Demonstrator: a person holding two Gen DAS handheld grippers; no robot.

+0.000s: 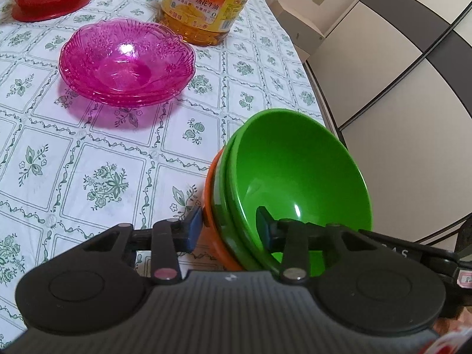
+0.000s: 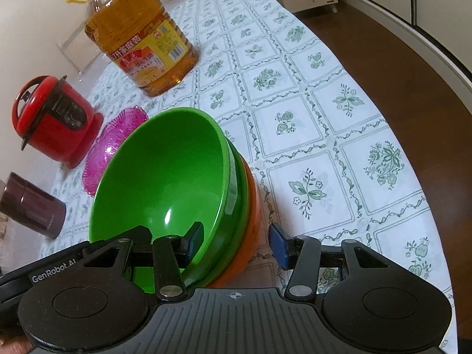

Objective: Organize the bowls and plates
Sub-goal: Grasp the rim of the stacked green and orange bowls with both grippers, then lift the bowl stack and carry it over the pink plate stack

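Closest in, the left hand-held gripper (image 1: 228,230) straddles the rim of a nested stack of bowls: one blue pad sits outside against the orange bowl (image 1: 214,236), the other pad reaches inside the top green bowl (image 1: 298,171). The pads look pressed to the walls, so it is clenched on the stack. From the right wrist view, the right hand-held gripper (image 2: 237,243) straddles the same stack on another part of the rim. Its left pad is inside the green bowl (image 2: 165,171), but its right pad stands apart from the orange bowl (image 2: 250,236), with tablecloth showing between them, so this one is released, jaws spread.

The stack itself: two green bowls nested in the orange one, tipped steeply on edge. In the left wrist view the opening faces right, toward the desk's right edge; in the right wrist view it faces left, toward the red appliance. Whether the bottom of the stack touches the desk (image 1: 88,162) cannot be told.

Further out, a stack of pink glass plates (image 1: 126,62) lies flat on the patterned cloth, openings up, well apart from the bowls. Behind it, the big oil bottle (image 1: 206,3) stands upright just beside the plates. The red cooker (image 2: 53,118) stands at the far left, and a dark maroon canister (image 2: 32,205) is near the left edge.
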